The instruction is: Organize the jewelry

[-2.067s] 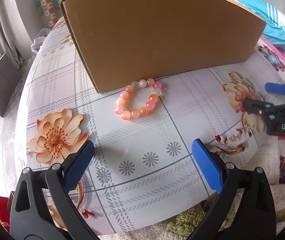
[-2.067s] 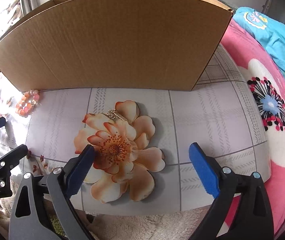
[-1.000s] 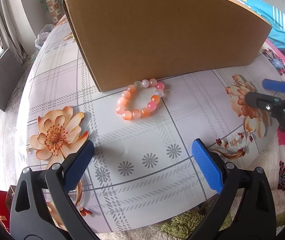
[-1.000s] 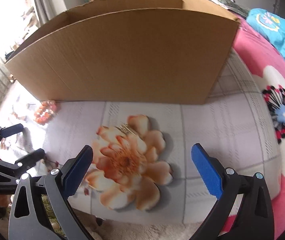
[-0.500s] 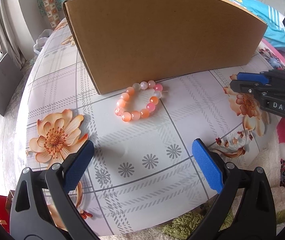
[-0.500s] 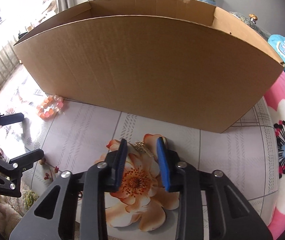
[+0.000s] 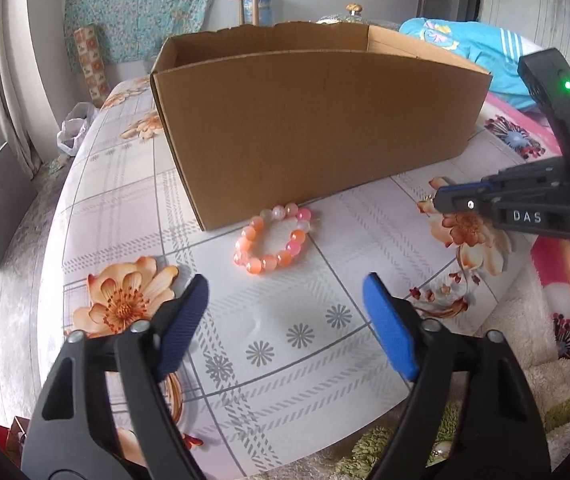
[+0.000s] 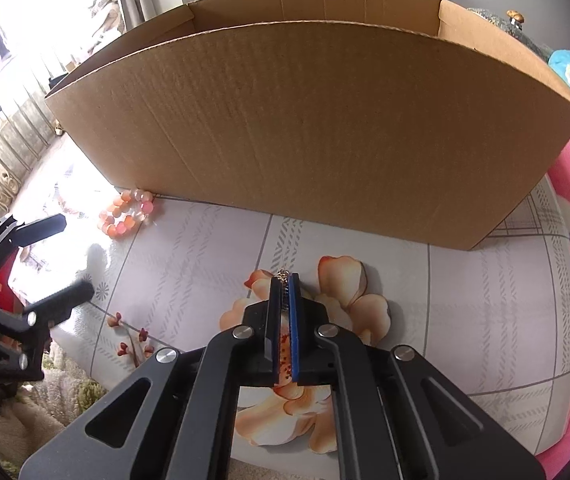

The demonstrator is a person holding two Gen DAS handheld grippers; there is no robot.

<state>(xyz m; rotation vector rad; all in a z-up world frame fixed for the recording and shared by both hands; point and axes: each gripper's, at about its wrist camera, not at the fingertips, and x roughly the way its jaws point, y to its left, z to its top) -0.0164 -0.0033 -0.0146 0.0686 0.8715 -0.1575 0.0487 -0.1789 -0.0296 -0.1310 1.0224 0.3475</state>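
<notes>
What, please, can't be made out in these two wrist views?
- Cardboard box floor: both views, hidden by its front wall.
- Gold piece in the shut right tool: right view, pads cover most; type unclear.
- Bead bracelet: right view, washed out by glare.

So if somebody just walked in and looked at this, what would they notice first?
Probably the big brown cardboard box, open on top, standing at the back of the flowery tablecloth. Right in front of it lies a ring of shiny orange and pink beads, a bracelet. Then the right gripper, jaws shut on a tiny gold chain over a printed orange flower, while the left gripper is closing on nothing.
</notes>
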